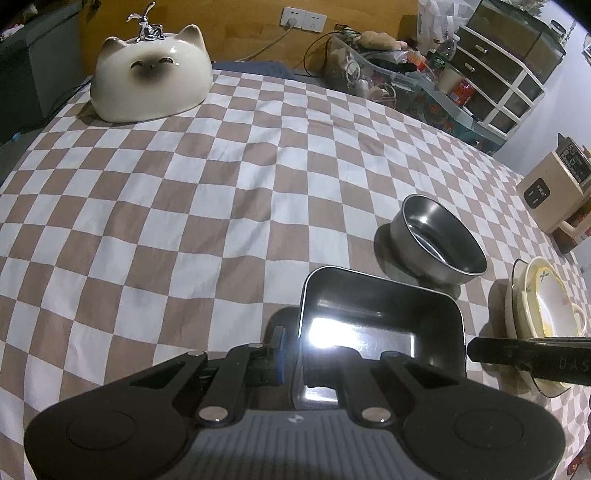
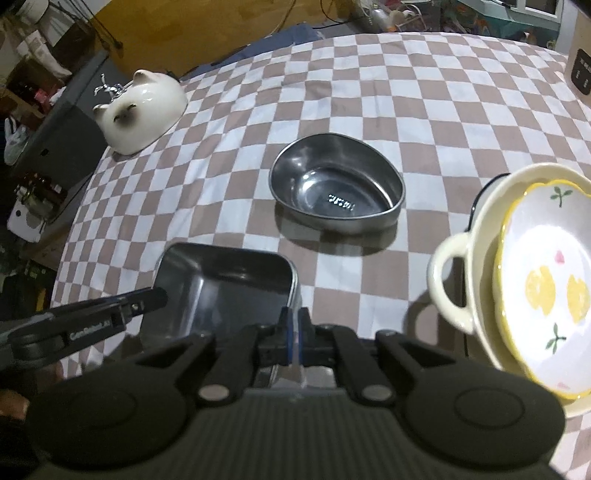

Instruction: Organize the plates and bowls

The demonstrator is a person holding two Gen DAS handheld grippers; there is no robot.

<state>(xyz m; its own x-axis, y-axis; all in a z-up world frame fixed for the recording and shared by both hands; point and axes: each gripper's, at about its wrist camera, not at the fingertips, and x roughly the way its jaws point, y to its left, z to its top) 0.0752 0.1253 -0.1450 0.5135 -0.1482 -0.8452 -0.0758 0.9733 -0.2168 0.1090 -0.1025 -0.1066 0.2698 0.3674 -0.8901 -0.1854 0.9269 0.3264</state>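
Rectangular steel tray (image 1: 380,325) empty, shiny, rounded corners, sits near the front edge of the checkered cloth (image 1: 184,206). Left gripper (image 1: 291,354) jaws pressed together, pinching the tray's left rim. Right gripper (image 2: 294,332) jaws also clamped, pinching the tray's right rim.

Round steel bowl (image 2: 334,184) empty, upright, just behind the tray, apart from it. Stack at right: yellow-rimmed floral dish (image 2: 546,280) nested in a cream 2-handled bowl (image 2: 454,280), with a further plate rim under it. White cat-face bowl (image 1: 151,88) upside down at far left, silver figurine (image 1: 146,26) on top.

Cloth's middle and left open.
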